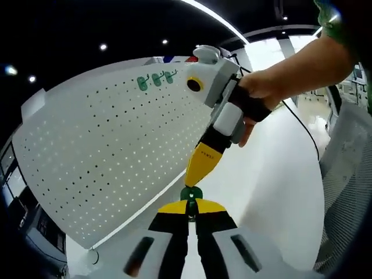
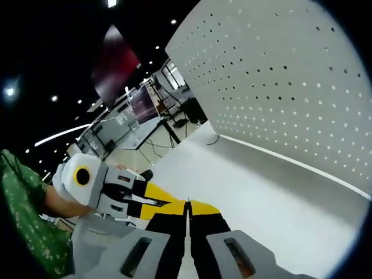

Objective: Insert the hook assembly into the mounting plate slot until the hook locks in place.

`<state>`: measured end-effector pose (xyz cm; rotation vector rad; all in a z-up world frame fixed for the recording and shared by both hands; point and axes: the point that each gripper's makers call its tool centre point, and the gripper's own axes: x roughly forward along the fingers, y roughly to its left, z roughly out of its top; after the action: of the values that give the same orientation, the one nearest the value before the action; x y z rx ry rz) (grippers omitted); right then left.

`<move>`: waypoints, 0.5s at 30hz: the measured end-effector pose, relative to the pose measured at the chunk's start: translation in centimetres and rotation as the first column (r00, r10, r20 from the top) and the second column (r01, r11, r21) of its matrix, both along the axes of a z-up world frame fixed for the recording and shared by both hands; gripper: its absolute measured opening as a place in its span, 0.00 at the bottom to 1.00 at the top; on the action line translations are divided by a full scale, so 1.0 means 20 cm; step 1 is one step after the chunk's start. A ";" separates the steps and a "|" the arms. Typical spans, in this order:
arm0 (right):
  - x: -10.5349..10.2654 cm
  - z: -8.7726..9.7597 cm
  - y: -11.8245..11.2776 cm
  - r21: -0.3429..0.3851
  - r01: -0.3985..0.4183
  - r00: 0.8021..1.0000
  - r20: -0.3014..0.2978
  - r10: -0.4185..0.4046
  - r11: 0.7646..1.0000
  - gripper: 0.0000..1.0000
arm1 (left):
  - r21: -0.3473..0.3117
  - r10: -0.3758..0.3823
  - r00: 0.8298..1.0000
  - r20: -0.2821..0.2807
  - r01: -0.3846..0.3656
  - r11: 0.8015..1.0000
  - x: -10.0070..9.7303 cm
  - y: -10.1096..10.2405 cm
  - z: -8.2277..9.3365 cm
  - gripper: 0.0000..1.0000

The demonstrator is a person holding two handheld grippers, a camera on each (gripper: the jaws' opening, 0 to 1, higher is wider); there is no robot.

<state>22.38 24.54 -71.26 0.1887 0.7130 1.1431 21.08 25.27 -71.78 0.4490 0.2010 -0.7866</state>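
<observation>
In the left gripper view my left gripper (image 1: 191, 210) pinches a green hook (image 1: 191, 193), the right gripper (image 1: 203, 164) touching it from above; three hooks (image 1: 156, 80) already hang on the pegboard (image 1: 104, 151) (far corner). Insertion remains, I judge. In the right gripper view its jaws meet, pressed together; open bench (image 2: 261, 192) lies below the board.

closed right tongs (image 2: 187, 204) beside left tongs (image 2: 152, 204), white pegboard (image 2: 290, 81) above table (image 2: 250, 192)

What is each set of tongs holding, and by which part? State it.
Left tongs pinch a small green hook piece by its lower end; the right tongs touch its top. Right tongs' own view shows nothing gripped.
</observation>
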 end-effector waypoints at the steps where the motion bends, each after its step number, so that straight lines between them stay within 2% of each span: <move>1: 0.00 0.00 0.00 0.001 0.000 1.000 0.004 0.000 1.000 0.00 | 0.002 0.004 1.000 -0.003 -0.004 1.000 0.00 0.00 0.00 0.03; 5: 0.02 0.06 -0.01 0.033 0.030 0.999 0.035 -0.031 0.999 0.03 | -0.015 0.028 1.000 -0.014 -0.028 0.999 0.01 0.02 0.00 0.03; 9: 0.07 0.09 -0.04 -0.010 0.065 0.979 0.194 -0.062 0.998 0.12 | -0.055 0.052 0.998 -0.026 -0.053 0.997 0.02 0.04 0.02 0.03; 11: 0.05 0.09 -0.04 -0.032 0.066 0.973 0.223 -0.057 0.997 0.12 | -0.064 0.064 0.998 -0.028 -0.066 0.996 0.02 0.04 0.02 0.03; 13: 0.06 0.08 -0.04 -0.053 0.077 0.959 0.276 -0.060 0.996 0.17 | -0.070 0.069 0.997 -0.032 -0.071 0.995 0.03 0.05 0.03 0.03; 15: 0.04 0.07 -0.03 -0.063 0.070 0.958 0.284 -0.049 0.996 0.18 | -0.080 0.078 0.996 -0.036 -0.081 0.994 0.03 0.05 0.03 0.03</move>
<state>23.22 23.88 -69.76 -0.0158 0.4909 1.0584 21.74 26.30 -71.12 0.3491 0.2149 -0.7220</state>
